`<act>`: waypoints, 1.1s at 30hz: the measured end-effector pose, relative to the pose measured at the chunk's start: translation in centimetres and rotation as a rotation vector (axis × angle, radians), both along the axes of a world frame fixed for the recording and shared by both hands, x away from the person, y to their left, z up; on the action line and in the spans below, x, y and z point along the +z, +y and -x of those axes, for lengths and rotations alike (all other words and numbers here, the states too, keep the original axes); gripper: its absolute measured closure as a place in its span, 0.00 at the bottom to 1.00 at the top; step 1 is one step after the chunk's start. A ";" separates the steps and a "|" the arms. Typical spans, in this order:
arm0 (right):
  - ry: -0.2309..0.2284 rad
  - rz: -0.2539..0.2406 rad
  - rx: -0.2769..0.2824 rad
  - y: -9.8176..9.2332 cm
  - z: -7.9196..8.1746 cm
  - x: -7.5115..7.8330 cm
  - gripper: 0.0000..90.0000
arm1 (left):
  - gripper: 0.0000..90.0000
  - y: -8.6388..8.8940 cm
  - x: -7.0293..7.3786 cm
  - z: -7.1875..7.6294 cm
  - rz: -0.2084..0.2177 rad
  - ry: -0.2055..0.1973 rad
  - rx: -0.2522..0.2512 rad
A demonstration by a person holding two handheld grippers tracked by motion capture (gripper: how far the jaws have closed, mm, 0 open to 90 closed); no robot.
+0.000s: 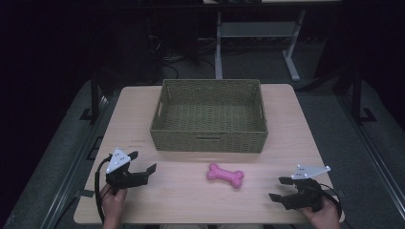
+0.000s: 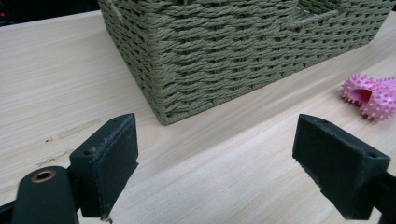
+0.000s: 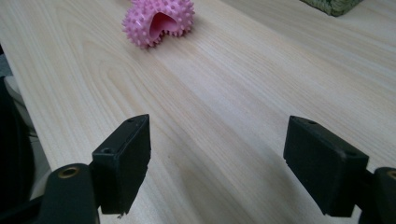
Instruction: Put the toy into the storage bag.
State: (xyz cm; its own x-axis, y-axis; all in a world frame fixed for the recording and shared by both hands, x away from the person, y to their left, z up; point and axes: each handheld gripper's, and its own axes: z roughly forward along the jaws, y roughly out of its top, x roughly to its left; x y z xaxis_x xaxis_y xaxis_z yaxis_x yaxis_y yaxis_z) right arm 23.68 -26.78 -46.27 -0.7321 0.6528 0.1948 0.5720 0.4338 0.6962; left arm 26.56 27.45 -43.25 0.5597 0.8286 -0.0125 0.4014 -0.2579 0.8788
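The pink spiky bone-shaped toy (image 1: 225, 175) lies flat on the wooden table (image 1: 191, 200) just in front of the woven basket (image 1: 208, 139), between my left gripper (image 1: 143, 161) and my right gripper (image 1: 279, 189), both spread wide and holding nothing.

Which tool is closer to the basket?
The left tool: it sits just off the basket's front-left corner. The right tool is farther out, by the table's front-right edge.

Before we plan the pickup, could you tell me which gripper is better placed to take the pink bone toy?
Probably right: the right gripper is open, and the pink bone toy lies ahead of its jaws; the left gripper faces the basket.
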 end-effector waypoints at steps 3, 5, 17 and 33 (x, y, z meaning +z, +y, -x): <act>0.008 0.002 0.008 0.2 -0.1 0.1 0.25 | 0.15 0.1 0.0 0.0 0.007 -0.003 0.005; 0.012 0.012 0.018 0.5 -0.1 0.2 0.24 | 0.15 0.2 0.0 0.0 0.005 -0.003 0.003; 0.033 0.030 0.074 1.6 -0.5 0.9 0.23 | 0.15 0.4 0.0 0.1 0.005 0.001 0.008; 0.040 0.083 0.124 3.2 -1.9 2.4 0.22 | 0.15 0.4 -0.1 -0.1 0.008 -0.001 0.009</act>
State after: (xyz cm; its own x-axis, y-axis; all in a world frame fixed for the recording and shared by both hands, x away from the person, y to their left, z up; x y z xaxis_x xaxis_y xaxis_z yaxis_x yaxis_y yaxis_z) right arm 25.62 -23.60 -43.83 -0.8008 0.5729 0.1745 0.5371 0.5581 0.6324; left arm 26.64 27.88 -43.31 0.5523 0.8335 -0.0181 0.4025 -0.2476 0.8813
